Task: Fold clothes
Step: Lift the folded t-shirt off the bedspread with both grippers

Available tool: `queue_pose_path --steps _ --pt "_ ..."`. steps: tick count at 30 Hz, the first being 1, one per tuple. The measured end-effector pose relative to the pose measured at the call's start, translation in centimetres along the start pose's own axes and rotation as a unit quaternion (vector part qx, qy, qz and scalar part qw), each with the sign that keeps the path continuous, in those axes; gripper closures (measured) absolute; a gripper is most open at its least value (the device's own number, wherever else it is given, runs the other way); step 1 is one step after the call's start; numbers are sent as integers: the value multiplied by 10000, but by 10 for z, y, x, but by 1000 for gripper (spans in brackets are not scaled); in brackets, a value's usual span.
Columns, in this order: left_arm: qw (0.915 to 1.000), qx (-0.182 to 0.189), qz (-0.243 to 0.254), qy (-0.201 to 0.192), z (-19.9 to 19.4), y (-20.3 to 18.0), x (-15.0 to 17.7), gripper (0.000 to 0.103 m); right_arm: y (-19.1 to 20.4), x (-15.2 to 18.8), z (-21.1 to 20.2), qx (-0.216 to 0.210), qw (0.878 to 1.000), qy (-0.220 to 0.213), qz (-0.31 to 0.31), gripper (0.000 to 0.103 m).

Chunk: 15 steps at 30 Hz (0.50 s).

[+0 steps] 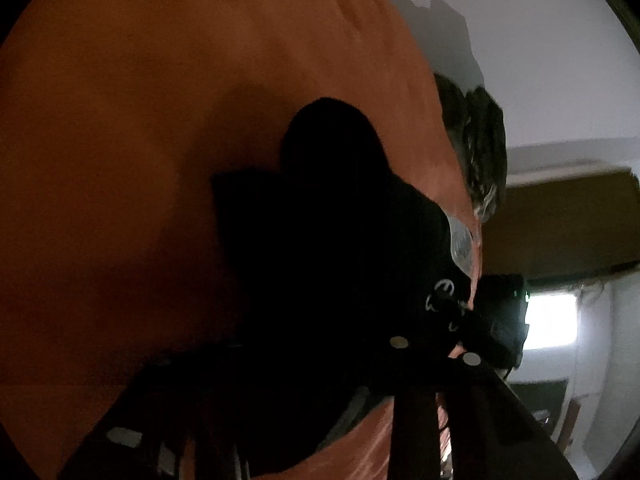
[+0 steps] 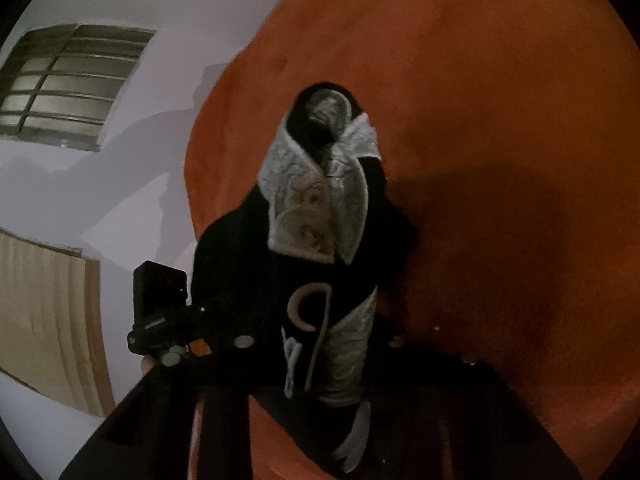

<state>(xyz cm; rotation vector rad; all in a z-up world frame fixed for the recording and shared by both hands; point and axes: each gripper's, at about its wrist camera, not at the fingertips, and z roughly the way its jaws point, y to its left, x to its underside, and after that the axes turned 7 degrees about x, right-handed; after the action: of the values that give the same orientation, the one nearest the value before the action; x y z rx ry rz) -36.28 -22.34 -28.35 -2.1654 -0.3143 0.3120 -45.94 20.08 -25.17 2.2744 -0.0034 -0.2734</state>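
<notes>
The garment (image 2: 320,216), black with a pale patterned collar and lettering, hangs bunched in front of me over the orange bedspread (image 2: 500,120), lifted rather than laid flat. In the right wrist view its lower edge runs down into my right gripper (image 2: 320,408), whose jaws are narrowed on the cloth, so I judge I have it pinched there. In the left wrist view the same cloth is a dark mass (image 1: 340,240) falling onto my left gripper (image 1: 432,350); it is too dark to be sure, but that one looks closed on an edge too. No fold shows yet: I have only gathered it, and spreading, folding and setting down all remain.
</notes>
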Motion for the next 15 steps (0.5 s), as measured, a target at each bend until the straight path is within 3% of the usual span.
queue_pose_path --steps 4,8,15 --pt "9996 -75 254 28 -16 -40 2 72 24 3 -26 -124 9996 -153 -202 82" --pt "9984 147 531 80 -41 -102 -2 72 40 0 -62 -225 9991 -256 -234 82" --pt "9946 515 841 325 -48 -234 -1 72 68 -12 -194 -389 9969 -688 3 82"
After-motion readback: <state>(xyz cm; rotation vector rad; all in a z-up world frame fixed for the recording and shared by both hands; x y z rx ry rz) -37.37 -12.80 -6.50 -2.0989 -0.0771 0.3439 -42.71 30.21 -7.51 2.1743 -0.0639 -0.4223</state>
